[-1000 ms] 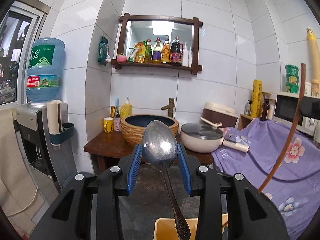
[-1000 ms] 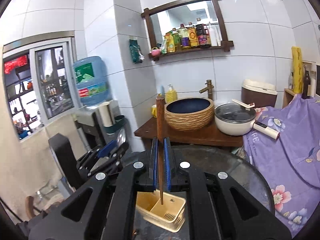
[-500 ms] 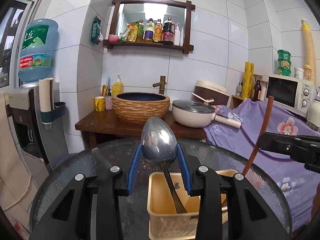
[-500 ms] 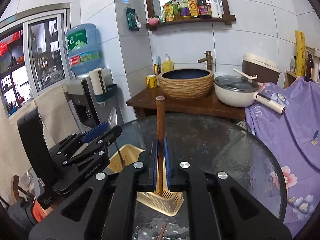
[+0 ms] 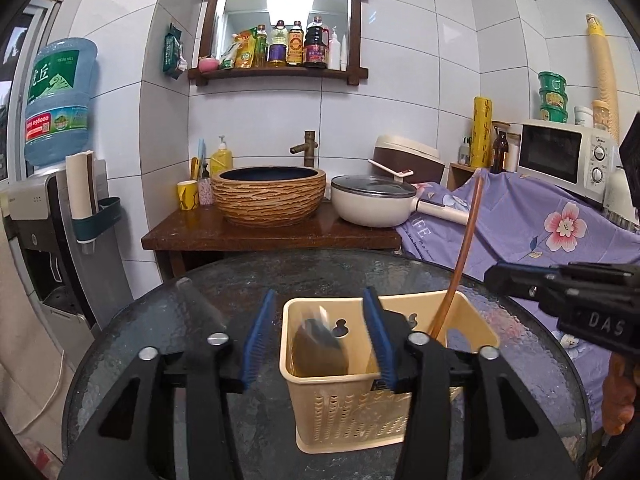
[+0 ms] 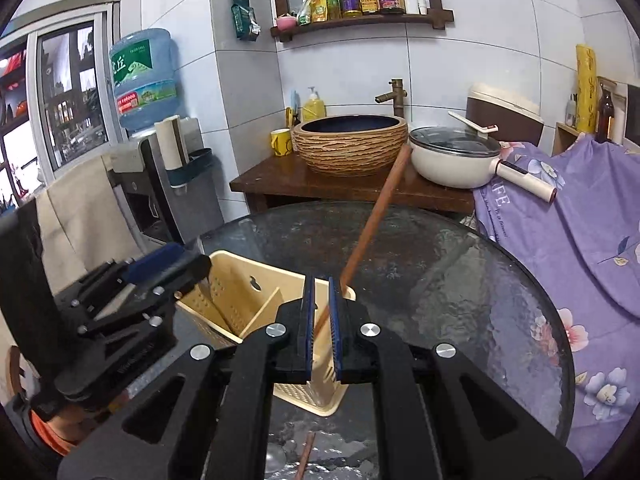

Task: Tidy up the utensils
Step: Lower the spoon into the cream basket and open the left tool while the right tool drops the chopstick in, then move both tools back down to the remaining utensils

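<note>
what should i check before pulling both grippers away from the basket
1. Left gripper open: ok, jaws wide apart and gripping nothing.
2. Spoon settled in the basket: cannot tell, it is only a dark blur inside.
3. Wooden stick in the basket: ok, lower end inside and top leaning out, tilted.
4. Right gripper let go of the stick: cannot tell, the stick passes between narrowly spaced jaws.
5. Basket upright on the glass table: ok.
6. All utensils stowed: not ok, a loose stick lies on the table.
</note>
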`<state>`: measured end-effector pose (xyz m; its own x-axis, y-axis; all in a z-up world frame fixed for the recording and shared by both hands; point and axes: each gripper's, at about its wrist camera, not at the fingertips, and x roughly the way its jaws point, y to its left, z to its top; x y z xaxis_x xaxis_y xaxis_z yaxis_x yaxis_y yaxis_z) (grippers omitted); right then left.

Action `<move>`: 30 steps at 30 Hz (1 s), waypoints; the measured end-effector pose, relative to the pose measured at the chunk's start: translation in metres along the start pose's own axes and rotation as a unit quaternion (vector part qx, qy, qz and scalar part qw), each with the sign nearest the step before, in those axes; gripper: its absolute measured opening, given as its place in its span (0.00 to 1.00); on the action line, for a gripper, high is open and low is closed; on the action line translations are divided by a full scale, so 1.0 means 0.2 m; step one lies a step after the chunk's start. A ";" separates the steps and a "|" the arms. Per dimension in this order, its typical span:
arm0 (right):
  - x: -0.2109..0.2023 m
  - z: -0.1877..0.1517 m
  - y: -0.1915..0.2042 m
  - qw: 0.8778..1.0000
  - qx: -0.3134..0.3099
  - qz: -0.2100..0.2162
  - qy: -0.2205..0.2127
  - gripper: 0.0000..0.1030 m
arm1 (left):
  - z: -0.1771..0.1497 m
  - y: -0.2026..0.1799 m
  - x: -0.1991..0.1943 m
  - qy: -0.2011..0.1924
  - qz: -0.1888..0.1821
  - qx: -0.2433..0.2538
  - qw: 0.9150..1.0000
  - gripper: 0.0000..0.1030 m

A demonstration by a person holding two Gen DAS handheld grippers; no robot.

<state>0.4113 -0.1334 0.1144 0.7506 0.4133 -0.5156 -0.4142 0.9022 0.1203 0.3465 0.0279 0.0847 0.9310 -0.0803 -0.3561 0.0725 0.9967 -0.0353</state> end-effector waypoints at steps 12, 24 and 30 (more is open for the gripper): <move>-0.16 -0.21 -0.03 1.000 0.015 -0.014 -0.002 0.49 | -0.12 0.06 -0.19 0.041 0.013 -0.015 0.999 0.86; -0.16 -0.57 0.02 0.997 0.018 -0.002 0.070 0.56 | -0.47 0.12 -0.40 0.132 0.053 -0.004 0.990 0.89; -0.07 -0.76 0.08 0.992 0.013 -0.002 0.129 0.55 | -0.64 0.16 -0.41 0.192 0.039 -0.032 0.980 0.64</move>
<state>0.3156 -0.1441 -0.0055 0.5939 0.3667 -0.7161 -0.3954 0.9082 0.1372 0.2259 0.0653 -0.0066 0.7289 -0.0129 -0.6845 -0.0276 0.9985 -0.0482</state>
